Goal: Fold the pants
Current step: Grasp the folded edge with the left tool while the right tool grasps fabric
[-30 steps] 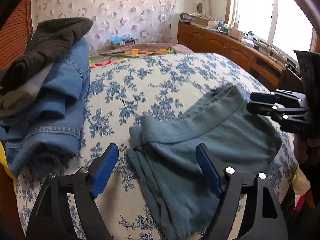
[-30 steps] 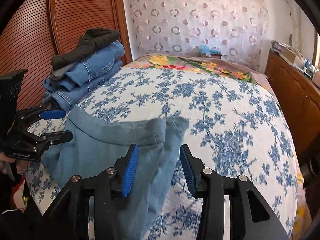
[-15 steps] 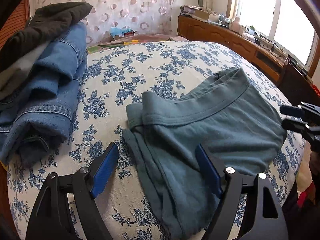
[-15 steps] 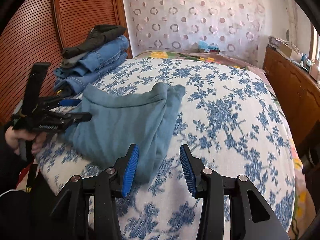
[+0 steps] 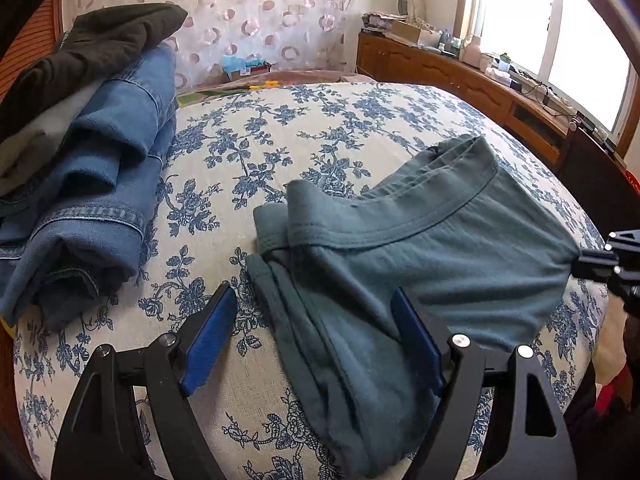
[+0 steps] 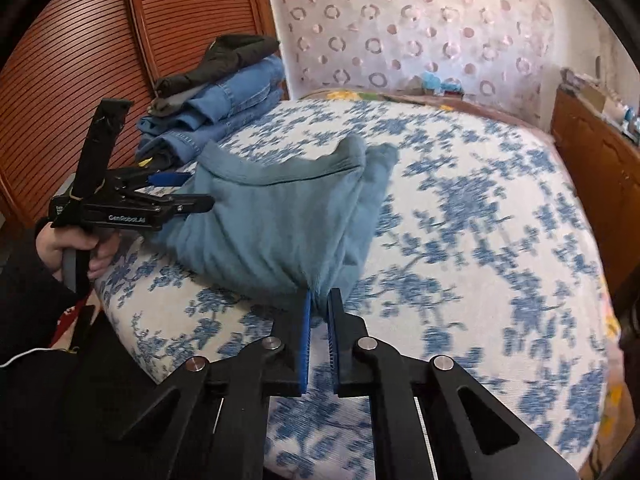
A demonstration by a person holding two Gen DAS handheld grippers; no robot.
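Observation:
The teal pants (image 5: 420, 248) lie folded in layers on the floral bed near its front edge; they also show in the right wrist view (image 6: 276, 220). My left gripper (image 5: 314, 328) is open, its blue pads astride the pants' left folded edge, and shows from the side in the right wrist view (image 6: 176, 190). My right gripper (image 6: 318, 312) is shut on the pants' near right corner, and the cloth bunches between the pads. In the left wrist view it (image 5: 580, 268) sits at the pants' right edge.
A stack of folded jeans (image 5: 92, 200) topped by dark and grey clothes (image 5: 92, 44) sits at the bed's left, against a wooden slatted wall (image 6: 80, 60). A wooden cabinet (image 5: 460, 80) with clutter runs along the right under a window. The floral bedspread (image 6: 480, 220) stretches right.
My right gripper has closed on the pants' near corner; it was open half a second ago. My left gripper has moved closer to the pants' left edge and stayed open.

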